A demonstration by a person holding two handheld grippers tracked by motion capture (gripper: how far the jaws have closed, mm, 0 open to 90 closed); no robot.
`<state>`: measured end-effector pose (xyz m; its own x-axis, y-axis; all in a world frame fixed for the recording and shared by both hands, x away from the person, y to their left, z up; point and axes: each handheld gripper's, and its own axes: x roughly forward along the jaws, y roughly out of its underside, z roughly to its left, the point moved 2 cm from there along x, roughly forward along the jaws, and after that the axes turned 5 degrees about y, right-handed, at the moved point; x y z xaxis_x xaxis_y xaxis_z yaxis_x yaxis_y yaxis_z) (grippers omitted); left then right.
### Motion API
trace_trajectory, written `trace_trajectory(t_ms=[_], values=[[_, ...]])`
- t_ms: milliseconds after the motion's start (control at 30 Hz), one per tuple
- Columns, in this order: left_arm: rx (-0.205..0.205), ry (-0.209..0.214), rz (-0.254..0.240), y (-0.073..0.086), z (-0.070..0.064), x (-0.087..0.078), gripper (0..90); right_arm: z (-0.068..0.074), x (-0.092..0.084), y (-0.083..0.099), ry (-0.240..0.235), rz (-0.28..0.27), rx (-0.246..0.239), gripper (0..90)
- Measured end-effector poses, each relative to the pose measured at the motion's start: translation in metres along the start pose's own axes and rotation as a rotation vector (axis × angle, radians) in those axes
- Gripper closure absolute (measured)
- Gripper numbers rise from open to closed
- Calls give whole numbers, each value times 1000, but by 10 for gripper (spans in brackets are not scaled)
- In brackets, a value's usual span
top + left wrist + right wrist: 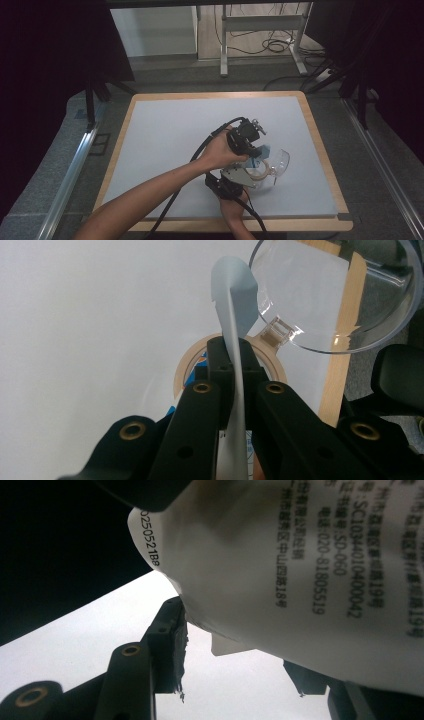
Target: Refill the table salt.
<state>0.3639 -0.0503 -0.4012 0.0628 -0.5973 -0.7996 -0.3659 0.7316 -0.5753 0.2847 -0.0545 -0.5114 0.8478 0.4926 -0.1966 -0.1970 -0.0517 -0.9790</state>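
Note:
My left gripper (235, 352) is shut on a thin pale-blue packet (235, 295), seen edge-on and rising above the jaws. In the high view the left gripper (252, 147) holds the packet (263, 150) over a tan ring (257, 173) joined to a clear round lid (281, 161). The tan ring (272, 360) and the clear lid (335, 295) lie just beyond the jaws. My right gripper (240, 655) has its jaws apart. The packet's printed white face (300, 575) hangs close over them, its edge at the left pad (172, 630). The right gripper (235, 181) sits just below the ring.
The grey-white mat (175, 140) covers a wood-edged table (320, 145). A metal stand and cables (265, 45) are on the floor beyond the far edge. Dark curtains (50, 50) hang at both sides.

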Motion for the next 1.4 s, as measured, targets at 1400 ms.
trace_trajectory(t_ms=[1400], values=[[15,3,15,-1,-2,-3,900,0,-5,-1,-26,-6,-39,491]])
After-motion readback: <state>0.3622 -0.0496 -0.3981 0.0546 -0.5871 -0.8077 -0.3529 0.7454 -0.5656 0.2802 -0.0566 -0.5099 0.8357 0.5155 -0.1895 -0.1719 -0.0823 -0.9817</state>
